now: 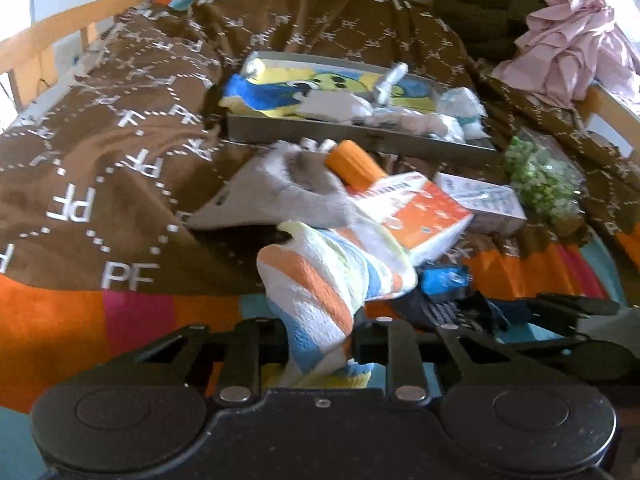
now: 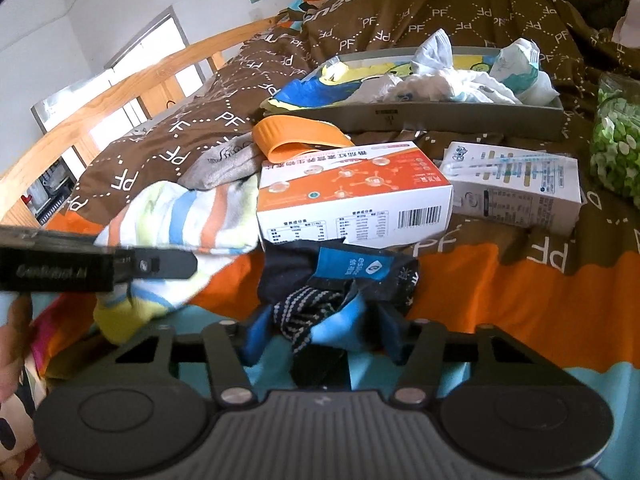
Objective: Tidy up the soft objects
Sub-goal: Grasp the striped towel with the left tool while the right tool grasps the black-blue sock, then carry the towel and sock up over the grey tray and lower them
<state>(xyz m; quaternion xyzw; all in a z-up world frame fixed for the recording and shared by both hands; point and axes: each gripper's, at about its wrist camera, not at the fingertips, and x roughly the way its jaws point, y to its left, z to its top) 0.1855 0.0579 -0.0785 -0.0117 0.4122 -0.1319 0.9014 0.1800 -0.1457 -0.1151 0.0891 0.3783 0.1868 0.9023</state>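
Currently I have the left gripper [image 1: 316,344] clamped on the striped sock [image 1: 320,280], its length running straight ahead between the fingers, while the right gripper [image 2: 320,344] straddles the dark blue sock [image 2: 320,304], grip unconfirmed.

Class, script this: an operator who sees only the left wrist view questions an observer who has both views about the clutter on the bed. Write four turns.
Operator: The right tool is only at my edge. What is it over?
Observer: The right tool has a dark sock bunched between its fingers.
Operator: Is anything printed on the white side of the orange box?
Observer: Yes. The orange box has a barcode and small tables of text on that side.
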